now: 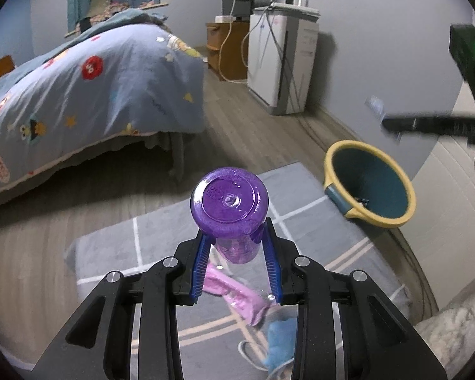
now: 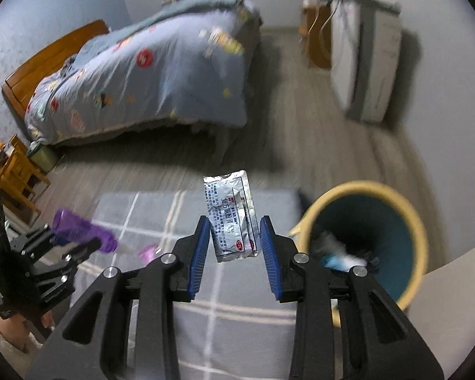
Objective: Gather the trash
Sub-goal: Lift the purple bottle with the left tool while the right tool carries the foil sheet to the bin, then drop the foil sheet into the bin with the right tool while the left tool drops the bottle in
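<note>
**Both hands loaded, bin drop pending: risks**

The bottle (image 1: pixel 229 204), purple, is sitting between the left gripper (image 1: pixel 236 247) jaws, which are part closed and pinching its clear lower part, base pointing away from the camera. It is hanging above the rug (image 1: pixel 110 253). The grip is narrow on a smooth round body, so the bottle may be slipping or swivelling out if the hand tilts further. The bin (image 1: pixel 369 183) is lying well to the right of it, so a release here is landing on the rug, not in the bin.

The sachet (image 2: pixel 232 217), silver foil, is standing between the right gripper (image 2: pixel 234 237) jaws, also part closed. The pads (image 2: pixel 201 247) are looking clear of most of it; I cannot tell how firmly its lower edge is being pinched. Light, flat foil is drifting easily, so it may be fluttering past the bin (image 2: pixel 422 237) rim, which is just to its right.

A pink wrapper (image 1: pixel 234 291) and a blue scrap (image 1: pixel 280 338) are lying on the rug below, still uncollected. The two grippers are working near each other, so they could be clashing over the bin.
</note>
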### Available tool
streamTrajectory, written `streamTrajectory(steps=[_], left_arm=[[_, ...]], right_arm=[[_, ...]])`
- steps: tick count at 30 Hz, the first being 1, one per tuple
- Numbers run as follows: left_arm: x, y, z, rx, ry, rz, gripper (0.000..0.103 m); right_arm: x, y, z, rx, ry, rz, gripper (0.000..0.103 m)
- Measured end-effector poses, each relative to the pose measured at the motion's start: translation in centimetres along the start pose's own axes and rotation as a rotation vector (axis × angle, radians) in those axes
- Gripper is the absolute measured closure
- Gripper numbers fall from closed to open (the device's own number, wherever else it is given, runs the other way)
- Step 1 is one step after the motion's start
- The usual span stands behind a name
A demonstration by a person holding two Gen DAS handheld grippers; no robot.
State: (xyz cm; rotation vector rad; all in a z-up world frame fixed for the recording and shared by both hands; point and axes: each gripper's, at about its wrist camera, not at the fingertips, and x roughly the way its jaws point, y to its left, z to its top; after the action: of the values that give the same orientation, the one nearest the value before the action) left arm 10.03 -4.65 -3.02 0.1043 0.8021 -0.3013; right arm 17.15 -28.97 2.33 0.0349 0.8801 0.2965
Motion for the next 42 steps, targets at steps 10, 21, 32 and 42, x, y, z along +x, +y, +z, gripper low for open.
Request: streamTrajectory(steps=[10, 21, 32, 42], left_arm=[[0.6, -4.2, 1.1, 0.087, 0.012, -0.05, 0.069], [3.6, -12.8, 3.8, 0.212, 0.039, -0.184, 0.069], [7.2, -19.7, 8.4, 0.314, 0.07, -0.312, 0.069], [12.3, -23.7, 9.1, 0.365, 0.138, -0.304, 0.069]], right_arm=[[-3.5, -11.8, 0.3, 0.133, -0.037, -0.143, 0.071], [0.8, -19.2, -3.0, 0.317, 0.084, -0.183, 0.071], [1.6, -20.3, -3.2, 0.361, 0.078, -0.191, 0.07], [5.8, -22.6, -5.1, 0.438, 0.192, -0.218, 0.07]])
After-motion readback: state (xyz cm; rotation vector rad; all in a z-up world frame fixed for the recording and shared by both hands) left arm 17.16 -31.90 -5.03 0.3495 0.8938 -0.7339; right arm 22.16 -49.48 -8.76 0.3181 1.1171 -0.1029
